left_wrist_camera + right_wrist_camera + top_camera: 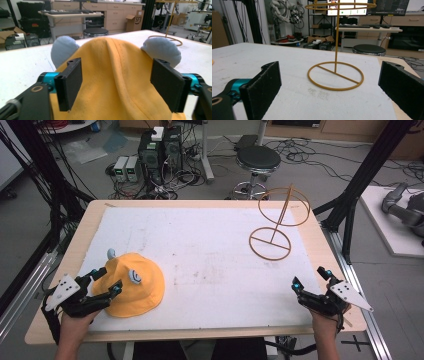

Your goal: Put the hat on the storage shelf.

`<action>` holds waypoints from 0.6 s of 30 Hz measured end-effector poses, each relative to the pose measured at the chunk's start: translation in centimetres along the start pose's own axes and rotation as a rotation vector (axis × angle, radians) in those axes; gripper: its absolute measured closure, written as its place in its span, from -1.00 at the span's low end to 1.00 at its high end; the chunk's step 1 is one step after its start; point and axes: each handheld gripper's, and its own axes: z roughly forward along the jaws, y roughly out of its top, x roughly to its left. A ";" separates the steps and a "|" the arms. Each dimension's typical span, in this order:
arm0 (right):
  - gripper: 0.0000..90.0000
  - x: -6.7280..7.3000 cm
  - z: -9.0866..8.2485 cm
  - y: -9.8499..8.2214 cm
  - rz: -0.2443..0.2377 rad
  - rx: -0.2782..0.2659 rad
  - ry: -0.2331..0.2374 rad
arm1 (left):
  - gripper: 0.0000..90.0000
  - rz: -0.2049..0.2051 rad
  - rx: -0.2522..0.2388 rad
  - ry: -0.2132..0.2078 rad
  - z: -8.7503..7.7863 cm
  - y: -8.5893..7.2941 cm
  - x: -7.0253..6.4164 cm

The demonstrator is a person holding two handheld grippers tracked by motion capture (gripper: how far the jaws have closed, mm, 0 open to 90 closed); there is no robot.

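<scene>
The yellow hat (134,287) lies at the table's near left corner (light blue ears upward). The left gripper (106,281) straddles its crown, jaws apart, pads not pressing. The right gripper (310,276) rests open, facing the wire stand (335,75).

Left tool (106,281): black body, flat rectangular black pads, teal collars behind them, grey three-cornered plate with dark dots on top.
Right tool (311,278): same black build, teal joints, grey dotted plate.
Cables: black, trailing behind each tool.
Forearms: no sleeves.
</scene>
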 end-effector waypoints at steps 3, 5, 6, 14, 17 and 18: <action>-0.91 0.0 0.0 0.0 -0.005 0.000 0.001 | -0.34 -0.008 0.015 -0.001 0.1 -0.1 0.1; -0.91 0.0 0.0 0.0 -0.005 0.000 0.001 | -0.24 -0.019 0.019 -0.014 0.2 -0.1 0.1; -0.91 0.0 0.0 0.0 -0.005 -0.001 0.001 | -0.19 -0.020 0.022 -0.022 0.2 -0.1 0.1; -0.91 0.1 0.1 0.0 -0.008 0.004 0.002 | 0.11 -0.030 0.052 -0.015 0.5 -0.4 0.2; -0.91 0.2 0.1 0.0 -0.003 0.009 0.002 | 0.33 -0.016 0.062 -0.026 0.5 -0.4 0.1; -0.91 0.2 0.1 0.0 -0.011 0.006 0.003 | 0.48 -0.010 0.065 -0.027 0.6 -0.4 0.0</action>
